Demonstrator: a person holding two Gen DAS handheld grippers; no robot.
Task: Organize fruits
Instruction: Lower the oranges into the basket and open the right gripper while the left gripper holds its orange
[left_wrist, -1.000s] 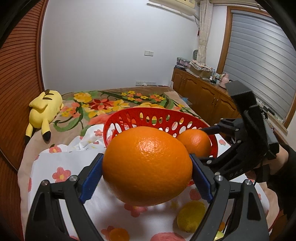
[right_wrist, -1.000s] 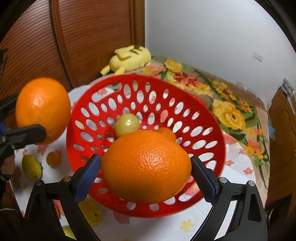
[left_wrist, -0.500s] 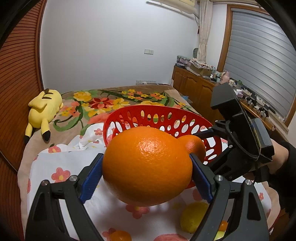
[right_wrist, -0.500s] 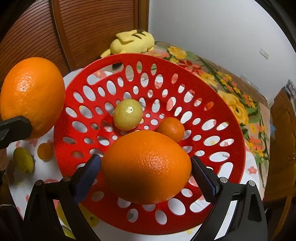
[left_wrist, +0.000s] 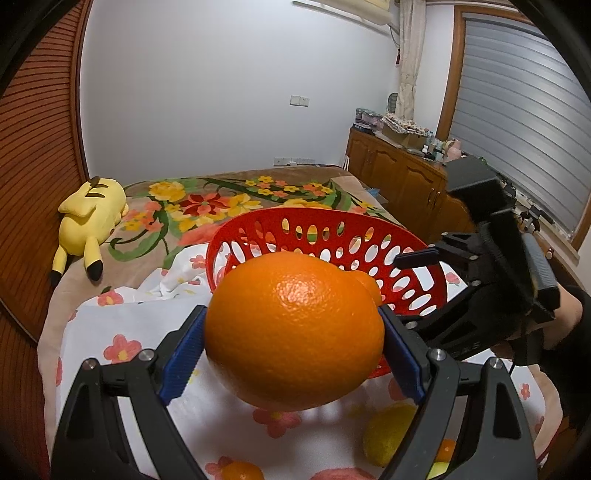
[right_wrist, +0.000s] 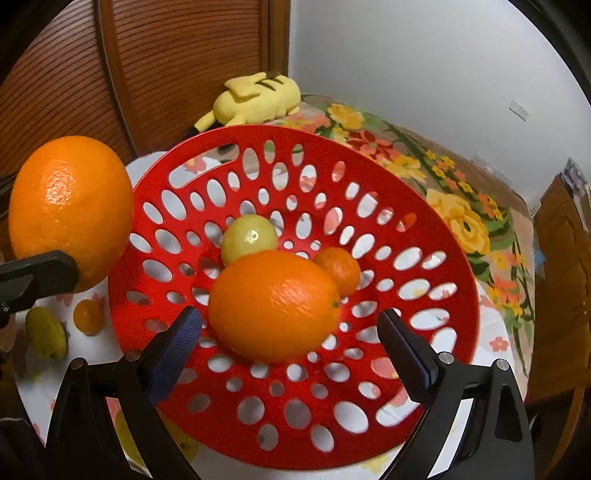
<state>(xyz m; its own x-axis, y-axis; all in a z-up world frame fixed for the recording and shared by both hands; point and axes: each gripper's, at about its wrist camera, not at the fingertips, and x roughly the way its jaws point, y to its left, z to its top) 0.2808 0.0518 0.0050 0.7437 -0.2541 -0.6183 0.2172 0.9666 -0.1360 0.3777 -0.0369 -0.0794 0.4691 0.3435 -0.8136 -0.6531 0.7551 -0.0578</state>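
My left gripper (left_wrist: 291, 356) is shut on a large orange (left_wrist: 295, 336), held just short of the near left rim of the red perforated basket (left_wrist: 421, 291). That orange also shows in the right wrist view (right_wrist: 70, 210), left of the basket (right_wrist: 424, 384). My right gripper (right_wrist: 290, 350) is open above the basket; a second large orange (right_wrist: 273, 302) sits free between its spread pads, over the basket floor. A yellow-green lemon (right_wrist: 249, 238) and a small tangerine (right_wrist: 338, 269) lie in the basket.
Loose fruit lies on the white floral cloth (left_wrist: 122, 317): a lemon (left_wrist: 391, 435) and tangerines (left_wrist: 242, 470) by the basket, a green-yellow fruit (right_wrist: 46, 332) and a tangerine (right_wrist: 88, 315) at left. A yellow plush toy (left_wrist: 92, 218) lies on the bed behind. A wooden cabinet (left_wrist: 402, 184) stands at right.
My right gripper has moved in over the basket and opened, letting go of its orange, which now sits lower in the basket. My left gripper still holds its orange, slightly closer to the basket.
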